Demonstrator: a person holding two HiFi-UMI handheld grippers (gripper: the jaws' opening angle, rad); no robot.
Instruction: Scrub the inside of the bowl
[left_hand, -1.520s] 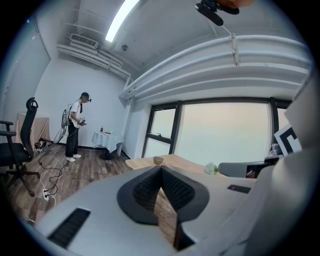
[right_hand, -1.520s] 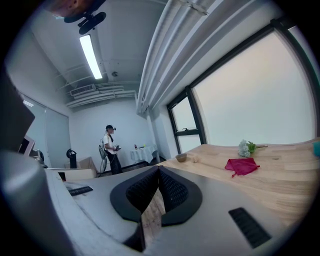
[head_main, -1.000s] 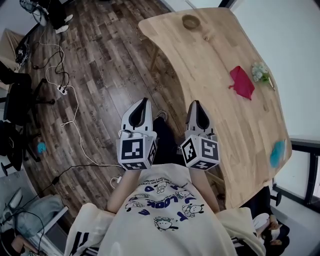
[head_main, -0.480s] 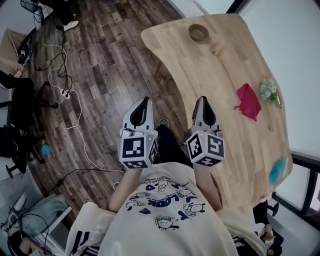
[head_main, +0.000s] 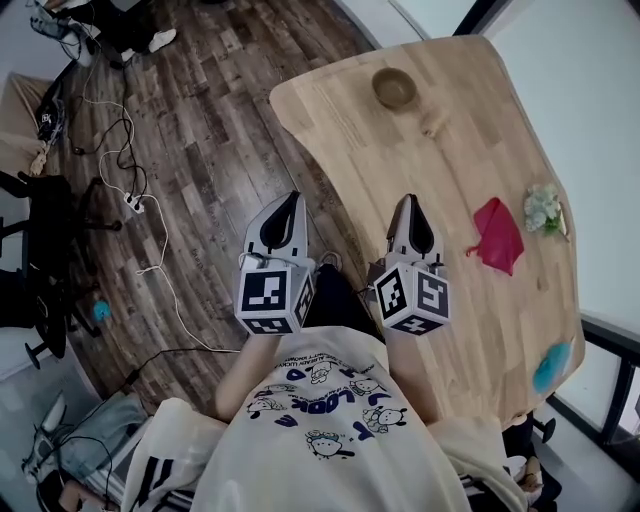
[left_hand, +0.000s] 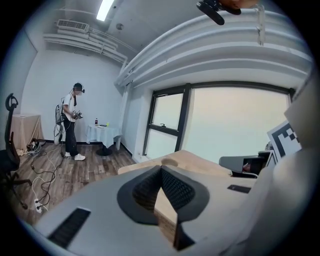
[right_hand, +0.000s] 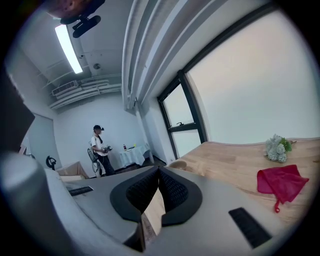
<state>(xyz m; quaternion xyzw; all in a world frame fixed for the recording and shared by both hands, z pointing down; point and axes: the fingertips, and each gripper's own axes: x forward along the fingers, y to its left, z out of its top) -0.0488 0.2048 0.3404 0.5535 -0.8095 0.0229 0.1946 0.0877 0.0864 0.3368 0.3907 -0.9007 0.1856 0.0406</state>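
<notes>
Both grippers are pinched fully shut with nothing in them. The left gripper (left_hand: 160, 169) and right gripper (right_hand: 159, 171) each show the pads meeting at the tip, with just table behind.

The bowl (head_main: 394, 88) is well ahead of both, a bit closer to the right gripper's line, up near the far end of the table (head_main: 440, 300). Scrubbing hasn't started, I'd say.

What worries me:

- Nothing to scrub with is in hand. The red cloth (head_main: 499, 235) lies off to the right of the right gripper, and there's a blue thing (head_main: 553, 365) further right and back, too small to tell what it is. Reach the bowl like this and it's bare jaws on wood.
- The cloth lies pretty flat, so a pinch could skate over it or snag only a corner.
- The bowl looks small and light. Rub inside it without the other gripper pinning the rim and I'd bet it skids, maybe off that far end.
- The left gripper hangs over the floor, left of the table's edge, so swinging it in low could clip that edge.
- Cables (head_main: 150, 240) trail on the floor to its left. Trip risk.
</notes>
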